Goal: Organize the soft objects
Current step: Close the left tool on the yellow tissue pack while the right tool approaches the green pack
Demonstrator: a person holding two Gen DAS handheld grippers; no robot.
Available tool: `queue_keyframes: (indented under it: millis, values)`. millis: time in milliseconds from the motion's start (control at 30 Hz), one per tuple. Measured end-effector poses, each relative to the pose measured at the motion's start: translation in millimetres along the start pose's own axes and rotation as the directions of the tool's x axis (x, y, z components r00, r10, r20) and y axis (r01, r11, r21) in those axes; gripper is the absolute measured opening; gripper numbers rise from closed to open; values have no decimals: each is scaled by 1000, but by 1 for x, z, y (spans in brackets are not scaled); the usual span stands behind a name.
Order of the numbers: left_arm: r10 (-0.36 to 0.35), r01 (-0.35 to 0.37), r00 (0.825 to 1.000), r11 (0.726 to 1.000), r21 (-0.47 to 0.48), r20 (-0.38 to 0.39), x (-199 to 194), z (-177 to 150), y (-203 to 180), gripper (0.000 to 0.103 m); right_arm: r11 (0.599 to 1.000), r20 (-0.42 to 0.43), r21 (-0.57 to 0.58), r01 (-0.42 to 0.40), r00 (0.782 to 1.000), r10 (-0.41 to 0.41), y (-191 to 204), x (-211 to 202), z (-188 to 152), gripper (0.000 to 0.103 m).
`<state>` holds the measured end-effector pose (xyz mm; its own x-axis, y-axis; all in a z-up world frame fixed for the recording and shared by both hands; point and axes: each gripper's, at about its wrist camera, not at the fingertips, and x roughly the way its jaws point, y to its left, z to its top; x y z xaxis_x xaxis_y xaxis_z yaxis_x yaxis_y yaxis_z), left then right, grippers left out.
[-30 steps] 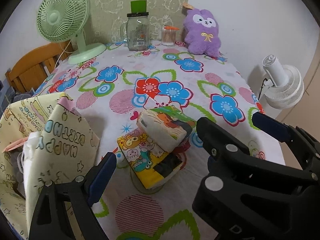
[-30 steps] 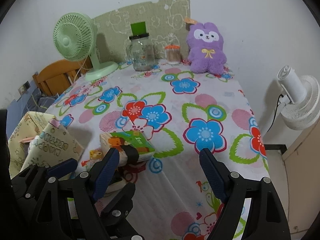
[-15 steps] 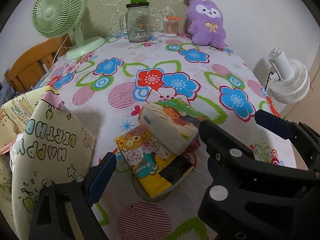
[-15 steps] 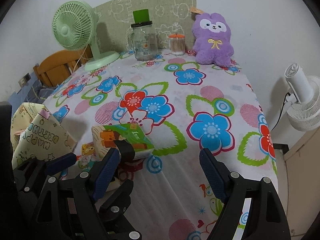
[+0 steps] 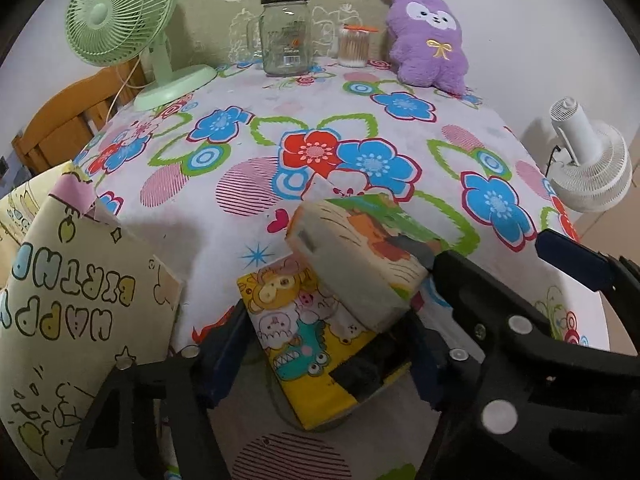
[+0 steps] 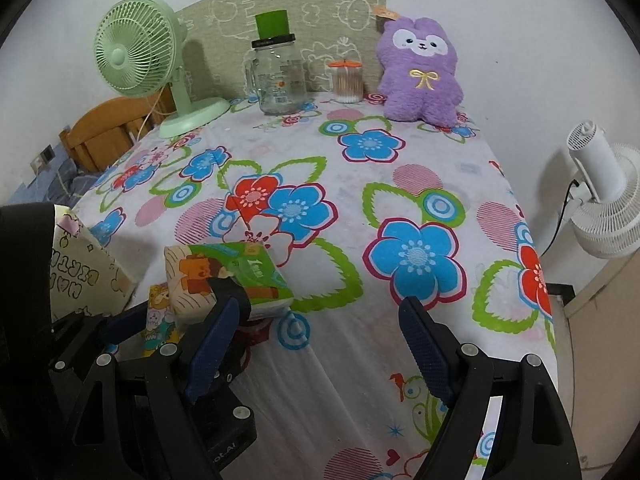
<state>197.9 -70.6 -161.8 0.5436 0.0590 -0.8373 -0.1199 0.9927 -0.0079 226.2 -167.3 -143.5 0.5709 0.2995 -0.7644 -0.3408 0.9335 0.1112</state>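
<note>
One yellow pack (image 5: 308, 344), left-view only.

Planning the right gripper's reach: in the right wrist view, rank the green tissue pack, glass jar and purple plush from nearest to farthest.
From the right gripper:
1. Green tissue pack, near left.
2. Glass jar and purple plush, both at the table's far edge, jar centre-left, plush right; too close to call.

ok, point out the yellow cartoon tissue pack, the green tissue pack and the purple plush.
yellow cartoon tissue pack (image 5: 304, 340), left wrist view, printed top face.
green tissue pack (image 6: 244, 270), right wrist view, green top face.
purple plush (image 6: 420, 80), right wrist view, belly by the bow.
</note>
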Motion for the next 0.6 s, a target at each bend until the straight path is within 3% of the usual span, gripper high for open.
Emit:
queue_keyframes:
  millis: [200,600]
  values:
    - [-10,10,1000,999,52,-4,-7,-5,1,58,999,4,-36,-25,1000,26,8,-2,-2,85]
    - [-70,76,997,984,159,-43,-30,-34,-1,55,991,-5,-119,-56,998,56,33,-13,-21,85]
